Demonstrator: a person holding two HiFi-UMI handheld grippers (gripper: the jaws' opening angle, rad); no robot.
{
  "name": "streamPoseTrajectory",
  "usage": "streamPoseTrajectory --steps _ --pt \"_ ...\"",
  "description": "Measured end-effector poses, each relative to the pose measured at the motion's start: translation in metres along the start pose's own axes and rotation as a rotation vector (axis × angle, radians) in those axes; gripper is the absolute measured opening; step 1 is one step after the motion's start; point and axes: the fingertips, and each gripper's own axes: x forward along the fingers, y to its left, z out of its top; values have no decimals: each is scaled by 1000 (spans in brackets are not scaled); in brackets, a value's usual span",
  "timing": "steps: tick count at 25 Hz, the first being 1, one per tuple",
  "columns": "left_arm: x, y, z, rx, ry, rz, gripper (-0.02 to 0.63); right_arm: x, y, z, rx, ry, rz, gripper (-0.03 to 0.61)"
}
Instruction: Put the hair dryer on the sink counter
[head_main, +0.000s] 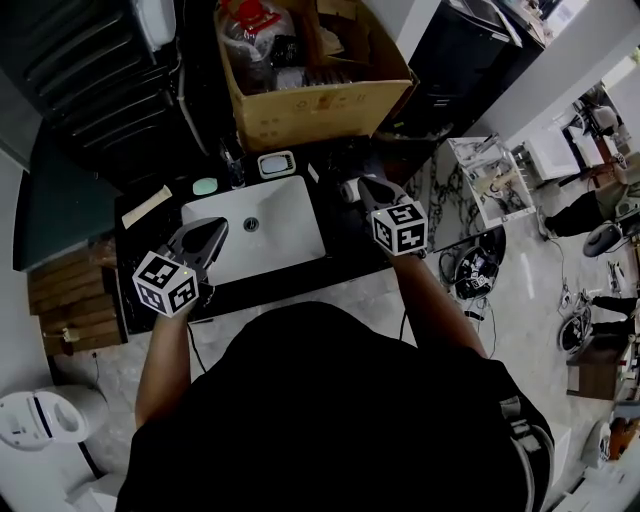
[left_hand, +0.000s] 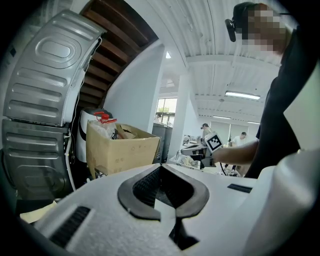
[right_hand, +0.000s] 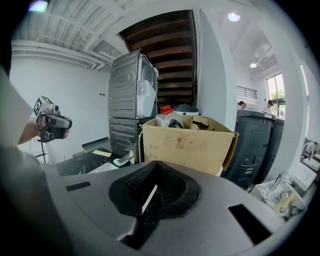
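Presently, the left gripper (head_main: 212, 232) hangs over the near left part of the sink counter (head_main: 335, 255), at the front left corner of the white basin (head_main: 265, 235). Its own view shows the jaws (left_hand: 159, 169) brought together with nothing between them. Behind the basin stand the faucet (head_main: 232, 165) and a soap dish (head_main: 276, 164). A full cardboard box (head_main: 320, 105) sits beyond them.

At the right, the right gripper (head_main: 368, 188) is held above the dark counter just beside the basin's far right corner. Its jaws (right_hand: 156, 166) are likewise clenched on nothing.

The hair dryer cannot be identified in any view. A small pale object (head_main: 350, 187) shows just beside the right gripper, but it is too small to name. Whether the dryer already lies on the counter under that gripper cannot be determined.

Risks, as judged:
- A dark dryer on a dark counter would be hard to locate, so a grasp could miss or knock it.
- Placed too close to the basin rim, it could slide into the bowl.
- A trailing cord could catch the faucet or sweep the soap dish.
- The narrow front strip of counter leaves little margin against a fall to the floor.
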Motion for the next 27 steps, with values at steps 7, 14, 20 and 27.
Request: streamPoseTrajectory --steps 7,14,20,27 --pt "-5 0 2 12 -1 -26 15 -10 -3 12 -18 -11 -39 9" --pt "-12 7 4 17 -9 -35 15 -10 3 23 -7 -19 -43 9" --pt "-13 7 8 29 -15 -47 15 -13 6 33 -27 -32 -56 9" --pt "-8 5 17 42 -18 -46 15 -10 2 52 -31 -63 -54 9"
